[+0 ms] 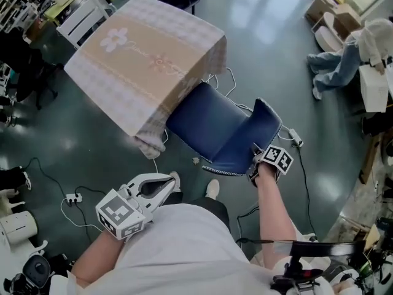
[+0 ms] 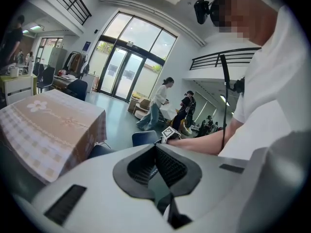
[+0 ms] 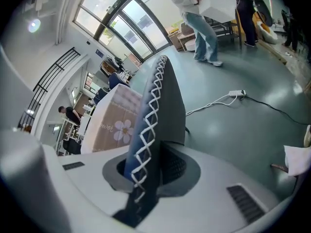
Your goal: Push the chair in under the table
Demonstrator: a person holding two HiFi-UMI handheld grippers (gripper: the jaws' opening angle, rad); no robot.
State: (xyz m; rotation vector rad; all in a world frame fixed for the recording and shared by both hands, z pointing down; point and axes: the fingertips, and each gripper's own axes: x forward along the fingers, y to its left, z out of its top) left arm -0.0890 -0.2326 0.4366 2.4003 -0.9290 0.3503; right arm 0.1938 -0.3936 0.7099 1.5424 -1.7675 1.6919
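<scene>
A blue padded chair (image 1: pixel 209 128) stands at the corner of a table (image 1: pixel 141 54) covered by a beige checked cloth with flower prints, the front of its seat at the cloth's hanging edge. My right gripper (image 1: pixel 256 166) is shut on the top edge of the chair's backrest (image 3: pixel 163 96), whose white stitching runs between the pads. My left gripper (image 1: pixel 171 182) hangs close to my body, apart from the chair, shut with nothing in it. The left gripper view shows the table (image 2: pixel 48 125), the chair's back (image 2: pixel 145 138) and the right gripper's marker cube (image 2: pixel 169 132) beyond it.
Cables and a power strip (image 1: pixel 73 197) lie on the dark floor at left, and another strip (image 1: pixel 295 137) right of the chair. My shoe (image 1: pixel 212 189) is just behind the seat. People (image 1: pixel 336 66) stand at the far right, and white furniture (image 1: pixel 86 14) is behind the table.
</scene>
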